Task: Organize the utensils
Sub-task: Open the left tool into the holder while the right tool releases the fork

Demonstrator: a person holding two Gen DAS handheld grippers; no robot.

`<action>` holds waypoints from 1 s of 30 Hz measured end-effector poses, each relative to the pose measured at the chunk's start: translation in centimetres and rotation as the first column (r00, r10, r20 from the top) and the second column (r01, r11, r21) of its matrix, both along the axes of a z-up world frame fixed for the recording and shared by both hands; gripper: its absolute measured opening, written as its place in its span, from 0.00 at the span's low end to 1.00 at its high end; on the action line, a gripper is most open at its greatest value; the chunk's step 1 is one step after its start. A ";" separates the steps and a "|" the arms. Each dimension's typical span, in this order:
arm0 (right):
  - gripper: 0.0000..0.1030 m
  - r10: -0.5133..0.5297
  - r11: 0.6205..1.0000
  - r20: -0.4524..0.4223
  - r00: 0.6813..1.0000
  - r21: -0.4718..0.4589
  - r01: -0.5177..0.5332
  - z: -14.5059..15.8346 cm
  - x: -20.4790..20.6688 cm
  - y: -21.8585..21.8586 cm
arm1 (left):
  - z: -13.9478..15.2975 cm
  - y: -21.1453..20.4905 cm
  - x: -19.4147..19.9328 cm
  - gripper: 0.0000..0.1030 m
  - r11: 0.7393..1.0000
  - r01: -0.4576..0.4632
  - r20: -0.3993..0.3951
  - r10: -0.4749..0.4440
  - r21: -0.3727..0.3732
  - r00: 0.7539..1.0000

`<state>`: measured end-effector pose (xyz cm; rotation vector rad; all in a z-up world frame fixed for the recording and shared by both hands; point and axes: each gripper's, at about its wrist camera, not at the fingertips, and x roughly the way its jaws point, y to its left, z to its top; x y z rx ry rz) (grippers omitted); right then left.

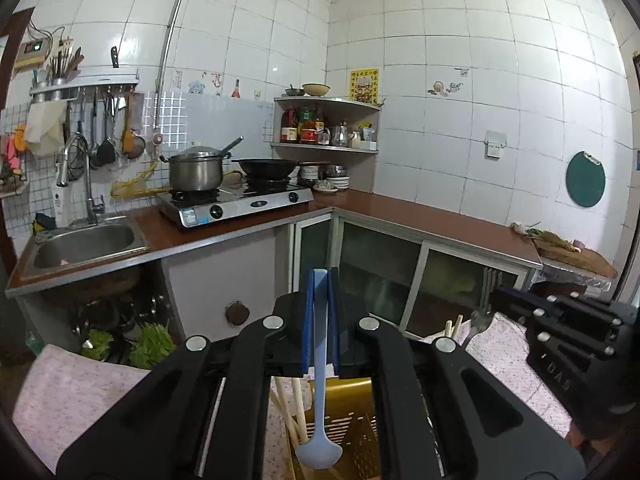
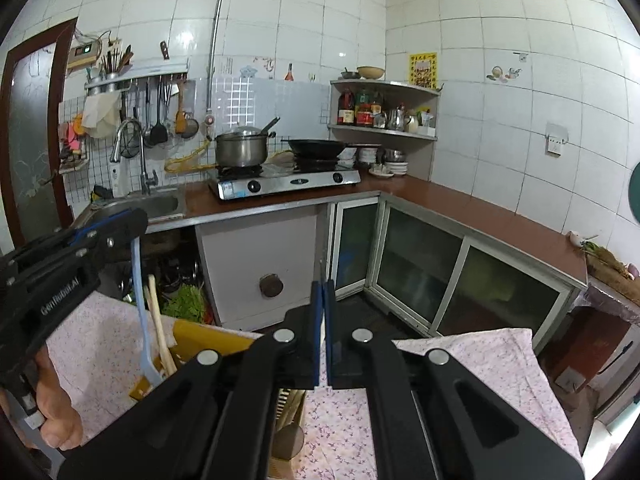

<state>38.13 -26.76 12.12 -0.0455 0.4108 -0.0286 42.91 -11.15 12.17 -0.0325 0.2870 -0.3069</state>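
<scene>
Hanging bowl-down from the left gripper (image 1: 321, 280), whose blue-padded jaws pinch its handle, the pale blue plastic spoon (image 1: 320, 392) dangles straight over the yellow slotted plastic utensil basket (image 1: 352, 412). Much of that basket is hidden behind the gripper's black linkage, and its bottom edge is cut off by the frame. Pale wooden chopsticks (image 1: 294, 412) lean inside the basket just left of the spoon; their lower ends are out of sight. Beyond the basket, to its right, a metal fork (image 1: 478, 322) and two more chopstick tips poke up, their lower parts concealed. The right gripper (image 2: 322, 300) is pressed together with nothing between its pads. The basket stands on a pink floral tablecloth (image 2: 480, 360), whose far edge drops off toward the cabinet doors, leaving open floor between.
</scene>
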 end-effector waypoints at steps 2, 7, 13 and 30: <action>0.01 0.007 1.000 -0.014 1.000 -0.012 -0.007 -0.9 0.3 0.1 | -1.0 0.0 0.3 0.06 1.000 0.016 -0.005 -0.016 -0.003 1.000; 0.02 0.030 0.999 -0.039 0.999 -0.016 -0.031 -2.0 0.3 0.4 | -2.5 0.2 1.0 0.06 0.999 0.032 -0.013 -0.032 -0.015 0.999; 0.01 0.073 0.997 -0.081 0.994 -0.007 -0.074 -3.4 0.2 1.1 | -4.6 -0.2 1.0 0.06 0.998 0.036 -0.049 -0.033 0.050 0.998; 0.05 0.071 0.993 -0.178 0.982 0.102 -0.054 -2.9 -3.6 -2.2 | -3.6 4.0 -2.9 0.76 1.000 -0.007 -0.150 0.005 -0.014 0.989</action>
